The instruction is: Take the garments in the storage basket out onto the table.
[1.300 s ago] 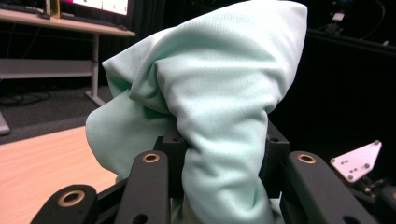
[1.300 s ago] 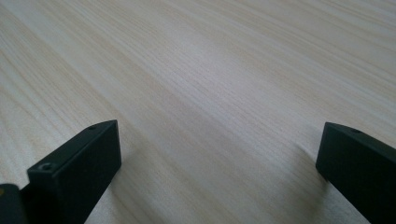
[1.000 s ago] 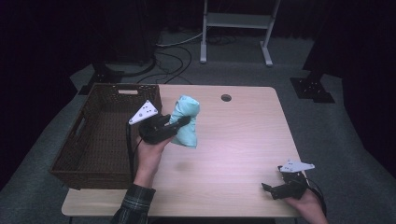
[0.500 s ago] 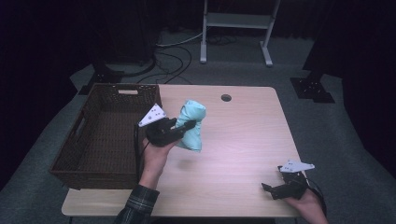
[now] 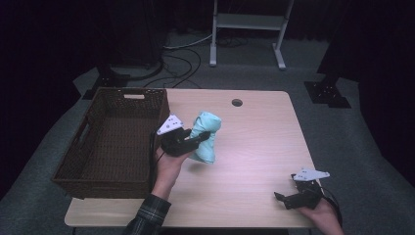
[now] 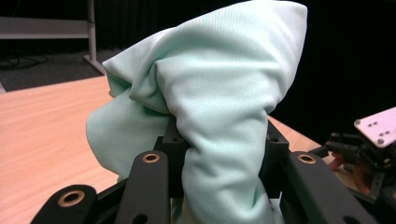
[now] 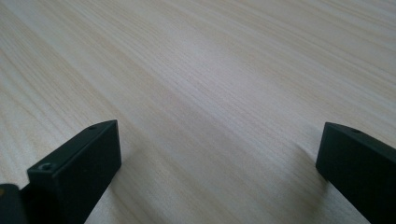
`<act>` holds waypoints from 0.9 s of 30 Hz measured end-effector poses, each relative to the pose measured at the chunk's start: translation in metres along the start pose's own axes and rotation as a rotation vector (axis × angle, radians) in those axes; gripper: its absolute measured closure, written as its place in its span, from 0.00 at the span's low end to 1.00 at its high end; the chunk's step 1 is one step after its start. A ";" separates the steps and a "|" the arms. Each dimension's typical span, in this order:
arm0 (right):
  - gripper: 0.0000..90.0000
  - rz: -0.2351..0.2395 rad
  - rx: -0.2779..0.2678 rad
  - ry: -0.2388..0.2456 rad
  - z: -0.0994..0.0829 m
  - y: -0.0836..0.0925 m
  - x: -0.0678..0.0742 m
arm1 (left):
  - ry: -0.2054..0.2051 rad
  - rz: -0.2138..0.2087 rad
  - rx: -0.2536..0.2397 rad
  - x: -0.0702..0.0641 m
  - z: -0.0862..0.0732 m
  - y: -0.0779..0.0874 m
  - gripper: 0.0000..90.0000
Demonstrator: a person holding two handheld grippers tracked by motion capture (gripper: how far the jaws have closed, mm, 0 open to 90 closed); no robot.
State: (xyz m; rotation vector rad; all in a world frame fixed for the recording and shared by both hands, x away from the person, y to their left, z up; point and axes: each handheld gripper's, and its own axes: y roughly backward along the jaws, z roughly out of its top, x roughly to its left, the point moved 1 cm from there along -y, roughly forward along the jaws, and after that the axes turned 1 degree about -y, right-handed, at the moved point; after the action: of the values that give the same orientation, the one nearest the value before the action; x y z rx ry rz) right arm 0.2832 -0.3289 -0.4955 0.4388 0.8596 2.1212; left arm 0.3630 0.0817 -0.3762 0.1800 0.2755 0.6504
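One basket [image 5: 110, 142] sits at your far left, a rectangular box of dark woven wicker with a slot handle in its far wall, resting on the table [image 5: 264, 142], a pale wood-grain top with rounded corners and one round hole near its far edge. Just right of the basket, your left gripper [image 5: 195, 139] has its jaws clamped on one cloth [image 5: 205, 137], a soft mint-green knit bunched into a lumpy roll. In the high view its long axis runs from its rounded end, pointing up and away from you, down toward you, where its lower end hangs at or just above the table; I cannot tell whether it touches. In the left gripper view the cloth [image 6: 210, 93] bulges up above the two black jaws and folds down between them. At the near right corner, well apart from the cloth, your right gripper [image 5: 288, 198] rests low over bare wood, its jaws spread wide with nothing between them.
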 end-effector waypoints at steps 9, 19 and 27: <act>0.00 0.002 0.001 0.000 0.000 0.000 0.000 | -0.008 -0.011 0.062 -0.005 -0.013 -0.017 0.71; 0.00 0.002 0.000 0.001 0.000 0.000 0.000 | -0.017 0.005 0.129 -0.010 -0.028 -0.035 0.71; 0.00 0.001 0.001 0.001 0.000 0.000 0.000 | -0.020 0.020 0.183 -0.011 -0.040 -0.050 0.71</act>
State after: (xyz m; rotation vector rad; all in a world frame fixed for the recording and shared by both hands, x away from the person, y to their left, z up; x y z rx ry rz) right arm 0.2830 -0.3288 -0.4956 0.4392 0.8608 2.1225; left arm 0.3706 0.0383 -0.4248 0.3648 0.3139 0.6433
